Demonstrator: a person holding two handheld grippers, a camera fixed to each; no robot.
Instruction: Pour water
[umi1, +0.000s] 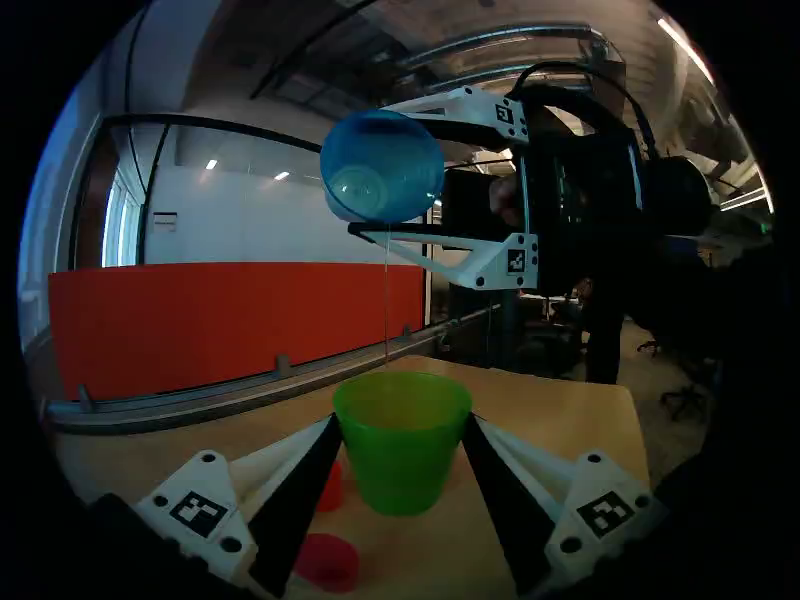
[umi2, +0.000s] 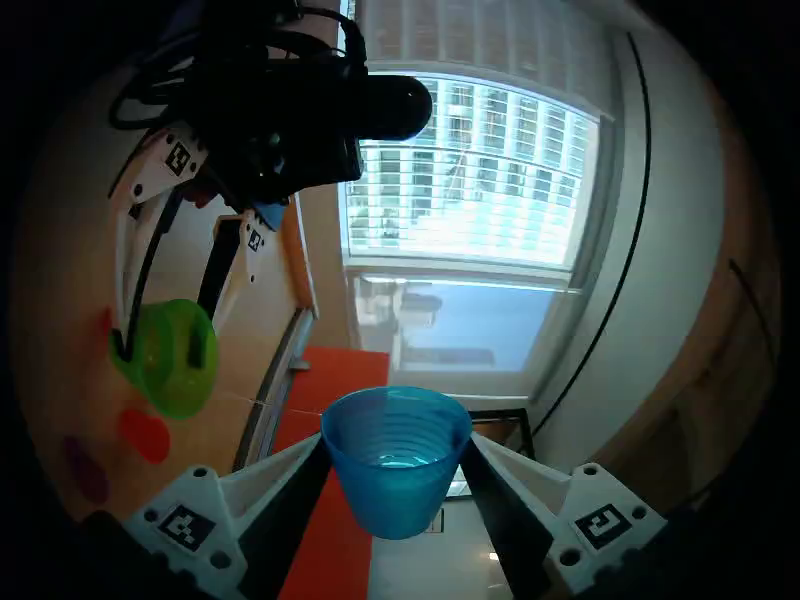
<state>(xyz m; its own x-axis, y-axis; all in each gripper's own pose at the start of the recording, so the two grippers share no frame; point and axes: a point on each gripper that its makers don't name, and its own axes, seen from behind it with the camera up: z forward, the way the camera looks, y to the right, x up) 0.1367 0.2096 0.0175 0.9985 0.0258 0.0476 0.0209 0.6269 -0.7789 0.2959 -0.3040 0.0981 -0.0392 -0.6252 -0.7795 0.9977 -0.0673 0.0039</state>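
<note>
**Water (umi1: 386, 290) falling into green cup (umi1: 402, 455)**

My left tool (umi1: 402, 432) is gripping it upright at the desk (umi1: 560, 410). Above, my right tool (umi2: 395, 450) is clamping the tilted blue cup (umi1: 382, 166). I'm judging the pour underway. Next is calling for a steady tilt, stream centred.

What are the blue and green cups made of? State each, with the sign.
The blue cup looks like glossy translucent plastic: light shows through its ribbed wall. The green cup is probably plastic too, smooth and slightly translucent: its rim glows.
</note>
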